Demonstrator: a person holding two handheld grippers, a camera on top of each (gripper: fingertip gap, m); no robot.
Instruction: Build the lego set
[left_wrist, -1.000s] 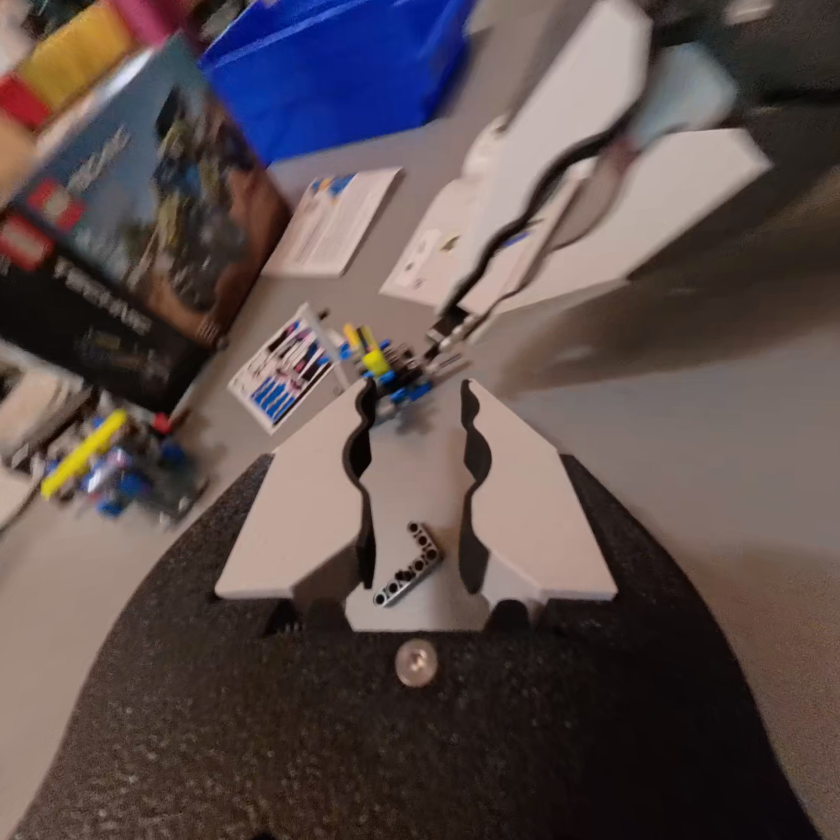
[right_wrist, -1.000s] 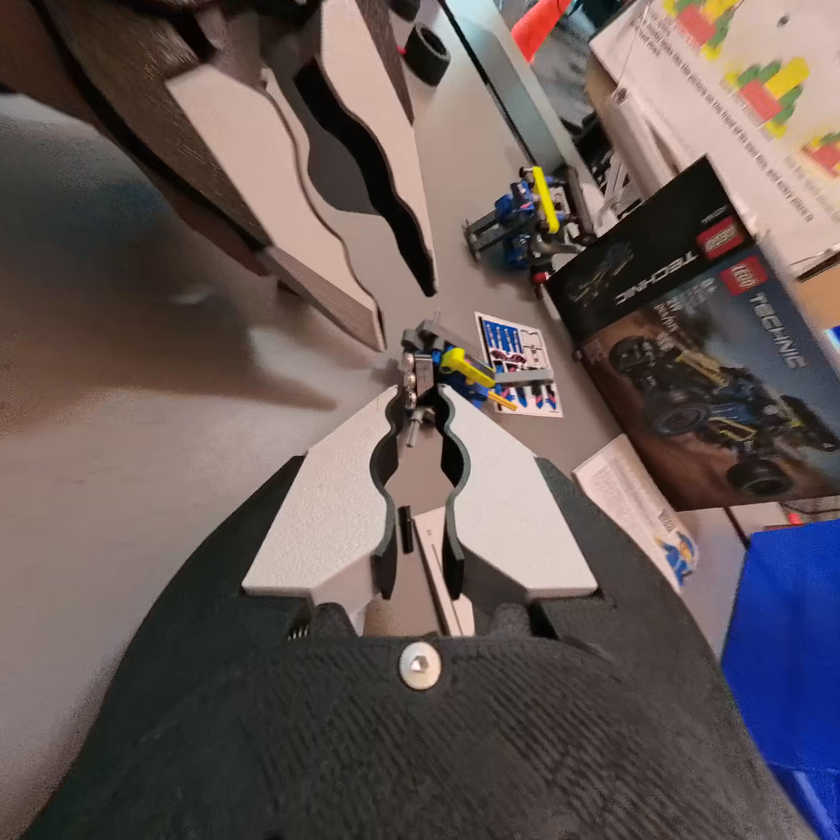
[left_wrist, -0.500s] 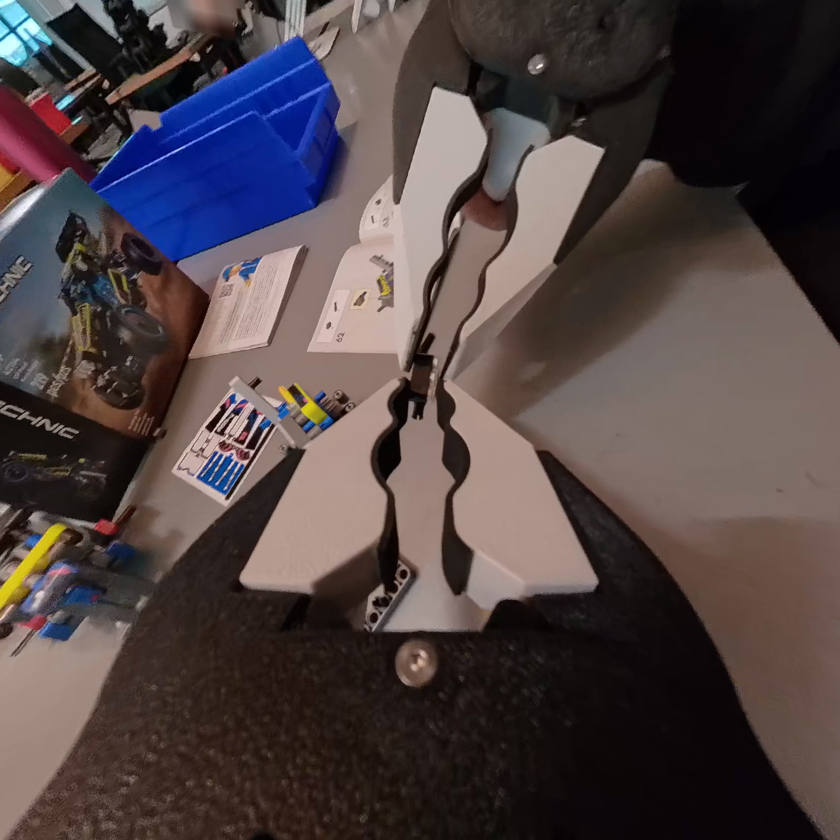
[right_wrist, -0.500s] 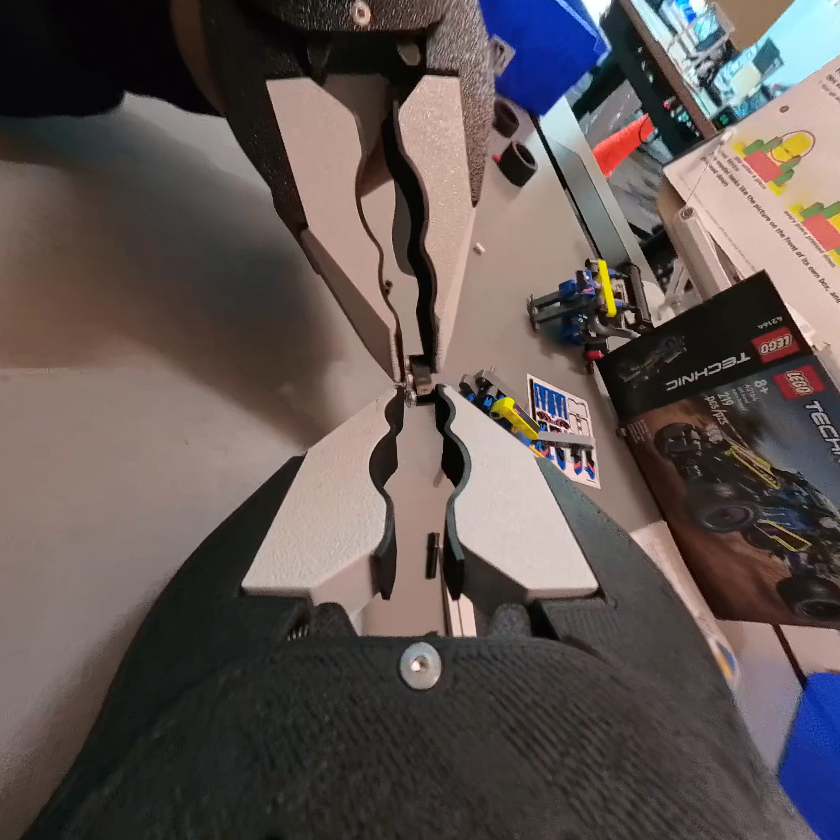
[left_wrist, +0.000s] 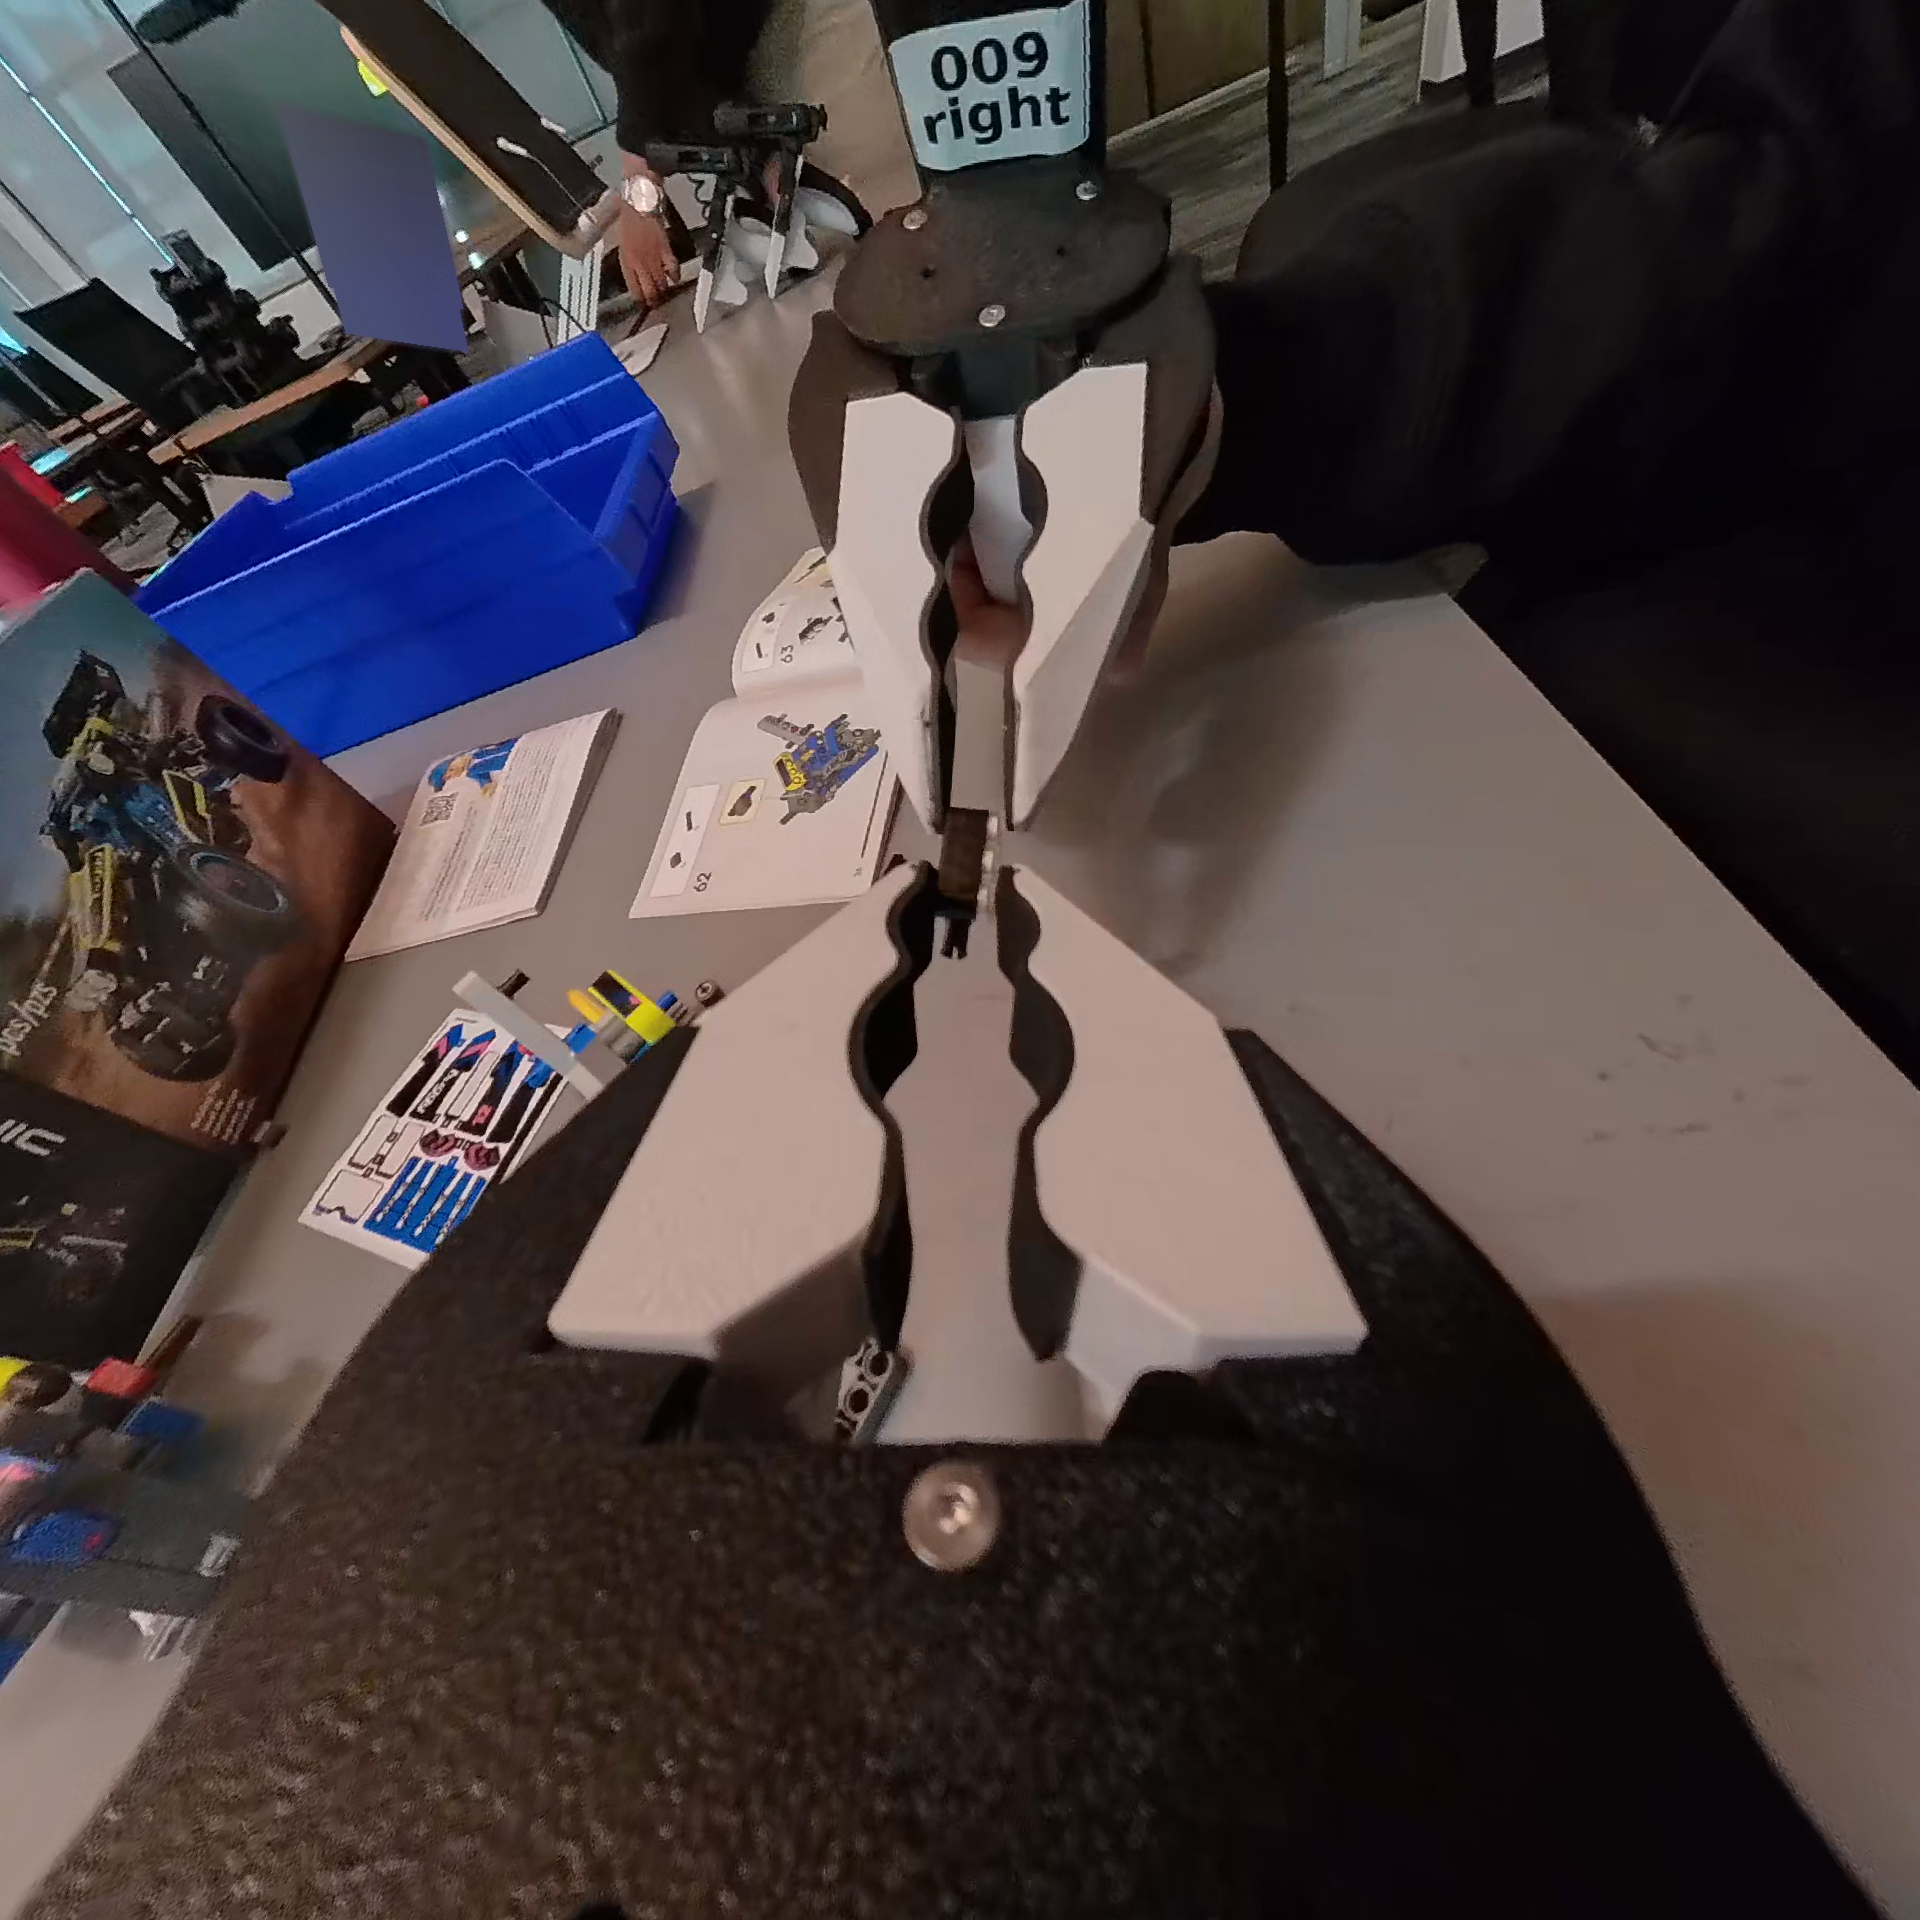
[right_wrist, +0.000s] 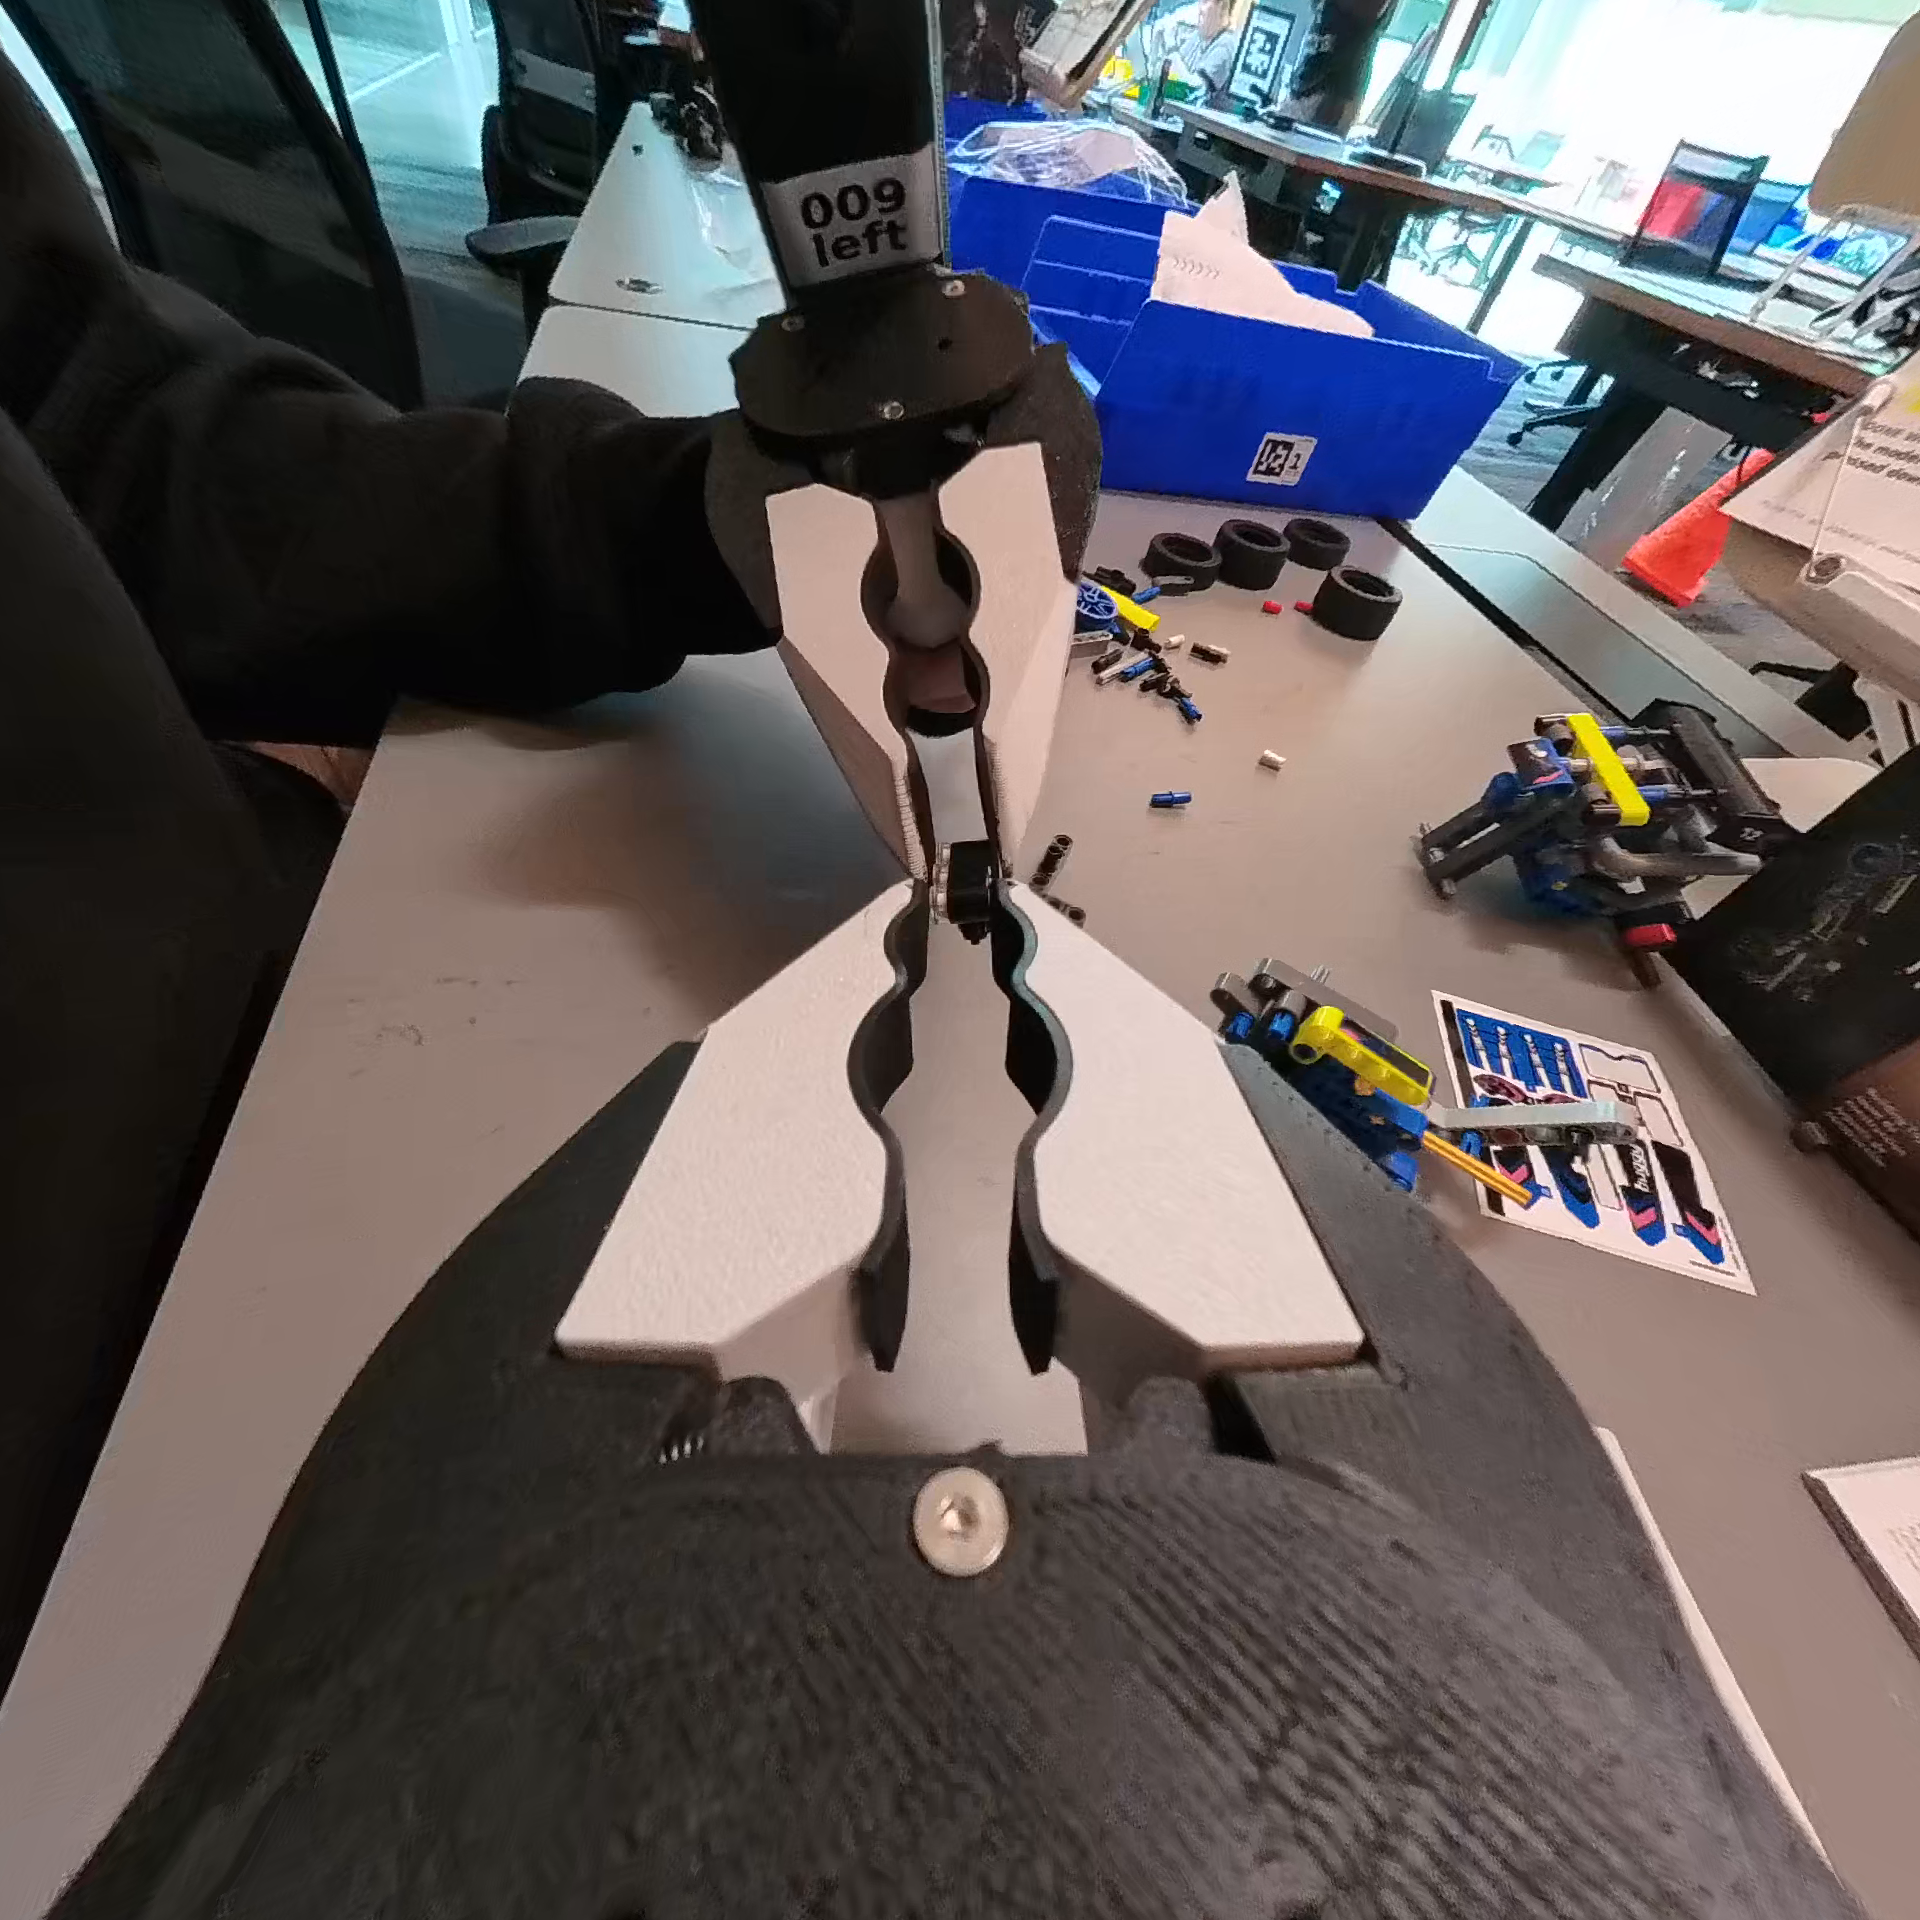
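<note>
A: Nearest the left wrist camera, what is recorded?

B: A grey perforated beam (left_wrist: 871, 1387) is seen lying low between the roots of the left fingers, half hidden by them. The left gripper (left_wrist: 954, 896) is narrowed at its tips onto a small dark piece (left_wrist: 962, 868); the piece's shape cannot be resolved there.

A: And from the right wrist camera?

B: The right gripper (right_wrist: 961, 902) is likewise closed to a narrow gap at the tips, on the same small black piece (right_wrist: 970, 883), with a pale studded part at its left side. The two grippers are met tip to tip above the grey surface (right_wrist: 520, 935). Which gripper bears the load cannot be told.

A: Beside them?

B: A blue-and-yellow sub-assembly (right_wrist: 1340, 1070) is noted just right of the right gripper, partly lying on a sticker sheet (right_wrist: 1600, 1143); in the left wrist view it is mostly hidden behind the left finger. A larger blue, black and yellow assembly (right_wrist: 1590, 821) is set further off, next to the set's box (left_wrist: 156, 862), which is cut off at the frame edge.

A: Farther still?

B: An open instruction booklet (left_wrist: 779, 810), loose pins (right_wrist: 1153, 665), four black tyres (right_wrist: 1257, 561) and blue bins (right_wrist: 1299, 416) are logged.
</note>
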